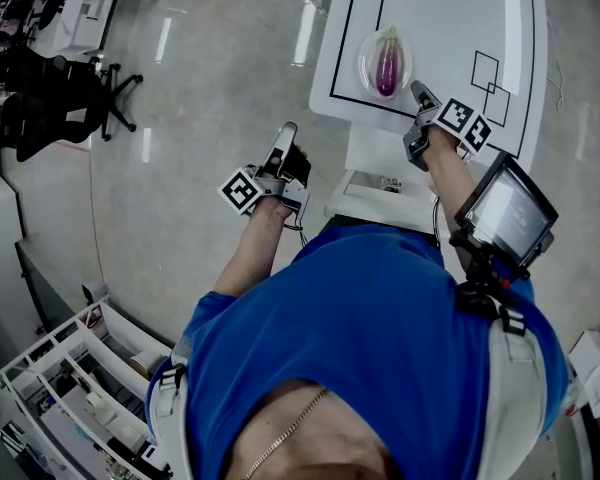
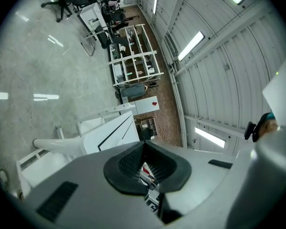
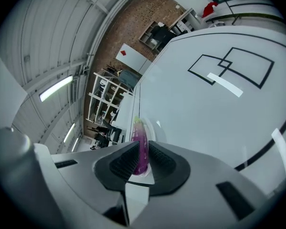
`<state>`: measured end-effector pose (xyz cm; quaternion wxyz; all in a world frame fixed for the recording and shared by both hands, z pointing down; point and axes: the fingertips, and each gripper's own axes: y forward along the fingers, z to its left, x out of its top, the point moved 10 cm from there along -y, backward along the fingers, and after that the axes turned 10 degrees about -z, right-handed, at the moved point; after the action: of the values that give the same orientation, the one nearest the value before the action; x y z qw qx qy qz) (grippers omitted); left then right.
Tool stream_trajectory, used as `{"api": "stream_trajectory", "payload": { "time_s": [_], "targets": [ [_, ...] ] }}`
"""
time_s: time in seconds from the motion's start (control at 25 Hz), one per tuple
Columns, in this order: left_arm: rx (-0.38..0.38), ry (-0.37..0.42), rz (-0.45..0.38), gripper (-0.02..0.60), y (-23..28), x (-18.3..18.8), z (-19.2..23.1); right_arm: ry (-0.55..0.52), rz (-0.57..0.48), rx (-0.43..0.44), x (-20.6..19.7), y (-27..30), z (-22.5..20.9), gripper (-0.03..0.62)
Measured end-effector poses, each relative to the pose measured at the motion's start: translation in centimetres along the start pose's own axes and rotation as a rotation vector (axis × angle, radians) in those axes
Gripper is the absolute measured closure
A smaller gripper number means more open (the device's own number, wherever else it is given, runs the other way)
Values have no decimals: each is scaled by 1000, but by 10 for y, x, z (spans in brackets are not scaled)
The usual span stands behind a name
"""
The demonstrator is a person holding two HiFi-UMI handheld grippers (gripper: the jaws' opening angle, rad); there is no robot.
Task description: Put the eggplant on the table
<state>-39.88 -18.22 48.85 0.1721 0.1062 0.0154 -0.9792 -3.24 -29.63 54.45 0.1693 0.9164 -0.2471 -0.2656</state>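
With the eggplant (image 1: pixel 387 63) lying on a clear plate (image 1: pixel 364 64) near the table's (image 1: pixel 450 18) left edge, the right gripper's (image 1: pixel 418 90) narrowly parted, empty jaws just short of it may shove it away unless widened, while the left gripper (image 1: pixel 286 133) hangs closed and empty.

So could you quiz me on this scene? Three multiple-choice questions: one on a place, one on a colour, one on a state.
1. Where does the eggplant lie?
A. on the floor
B. on a clear plate on the white table
C. on a chair

2. What colour is it?
A. purple
B. yellow
C. orange

3. What is the right gripper doing?
A. clamping the eggplant
B. holding a cup
C. holding nothing, jaws slightly apart, just short of the eggplant

Answers:
1 B: the head view shows it on the plate.
2 A: a purple body with a green stem end.
3 C: the right gripper view shows a gap, with the eggplant beyond it.
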Motion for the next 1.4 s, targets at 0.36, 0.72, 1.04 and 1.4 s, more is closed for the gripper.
{"api": "stream_trajectory", "payload": {
  "time_s": [0.36, 0.72, 1.04, 1.4],
  "targets": [
    [-52, 2, 40, 574, 6, -10, -6, -10, -48, 86, -3, -37, 18, 537],
    [-87, 36, 62, 574, -14, -15, -31, -23, -49, 158, -26, -95, 40, 537],
    [-136, 69, 127, 574, -27, -29, -51, -43, -69, 198, -50, -153, 51, 537],
    [-134, 156, 184, 574, -72, -40, -62, -96, -162, 197, -91, -241, 72, 591]
  ]
}}
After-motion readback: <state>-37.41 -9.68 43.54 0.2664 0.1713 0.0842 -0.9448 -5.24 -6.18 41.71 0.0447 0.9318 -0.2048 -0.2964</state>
